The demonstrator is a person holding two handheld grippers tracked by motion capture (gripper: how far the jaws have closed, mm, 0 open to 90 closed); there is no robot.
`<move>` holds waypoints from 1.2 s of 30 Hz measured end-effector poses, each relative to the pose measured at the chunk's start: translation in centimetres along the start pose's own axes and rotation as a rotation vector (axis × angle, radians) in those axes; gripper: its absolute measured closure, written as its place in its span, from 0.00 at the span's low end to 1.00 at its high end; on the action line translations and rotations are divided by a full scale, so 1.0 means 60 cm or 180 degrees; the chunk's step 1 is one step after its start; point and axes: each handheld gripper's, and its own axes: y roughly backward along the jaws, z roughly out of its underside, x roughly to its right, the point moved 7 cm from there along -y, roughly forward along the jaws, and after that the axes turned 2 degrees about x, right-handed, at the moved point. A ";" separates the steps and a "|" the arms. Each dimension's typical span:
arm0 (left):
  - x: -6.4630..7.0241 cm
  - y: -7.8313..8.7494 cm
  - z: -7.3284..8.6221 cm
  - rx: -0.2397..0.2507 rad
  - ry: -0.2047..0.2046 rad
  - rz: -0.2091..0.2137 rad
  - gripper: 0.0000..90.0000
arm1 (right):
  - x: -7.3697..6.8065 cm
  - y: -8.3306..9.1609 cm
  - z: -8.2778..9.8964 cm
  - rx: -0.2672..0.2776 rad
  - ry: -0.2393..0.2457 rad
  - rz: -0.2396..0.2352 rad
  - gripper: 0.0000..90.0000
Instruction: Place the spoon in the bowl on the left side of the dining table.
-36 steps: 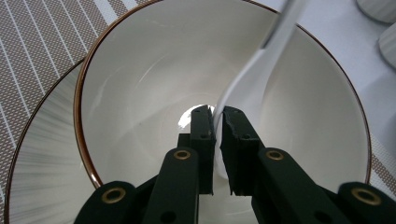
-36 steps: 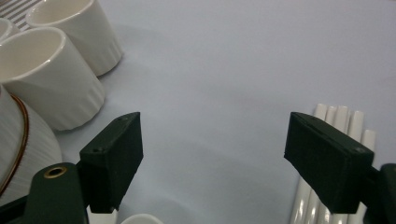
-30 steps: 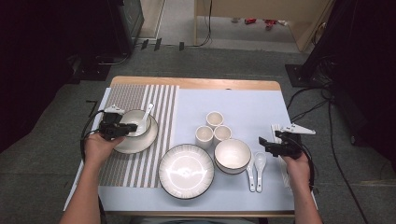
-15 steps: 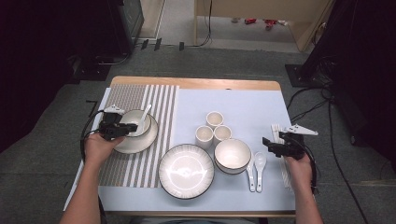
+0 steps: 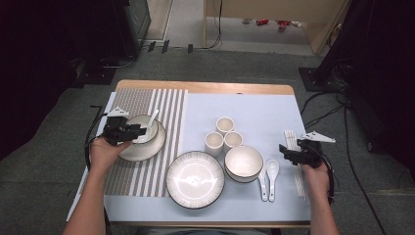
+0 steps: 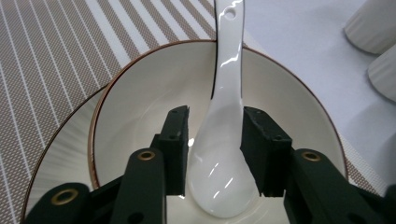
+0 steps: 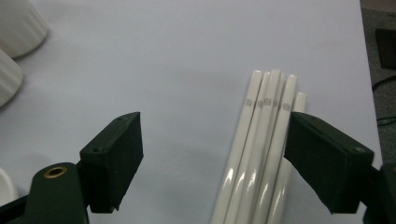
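Left tongs [image 6: 215, 142] just opening, astride spoon [image 6: 219, 158] in bowl [image 6: 140, 98].

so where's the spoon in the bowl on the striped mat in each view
High view: the spoon lies in the bowl at left, on the striped mat, handle toward upper right, by the left gripper.
Left gripper view: spoon centre, scoop between the jaws, which have just been opening; handle runs up over the rim.
Right gripper view: I see chopsticks here, not that spoon.
Shared landmark: the ribbed cups.
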 end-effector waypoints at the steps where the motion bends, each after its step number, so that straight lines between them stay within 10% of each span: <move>1: 0.002 -0.001 -0.001 0.0002 -0.0001 0.0008 0.66 | 0.003 -0.001 0.001 0.0000 0.0002 0.0018 0.21; 20: 0.024 0.007 -0.032 0.0138 -0.0034 0.0137 0.59 | 0.021 -0.015 0.021 -0.0155 -0.0029 0.0207 0.21; 36: 0.034 -0.001 -0.043 0.0102 -0.0017 0.0092 0.92 | 0.021 -0.022 0.030 -0.0184 0.0054 0.0205 0.18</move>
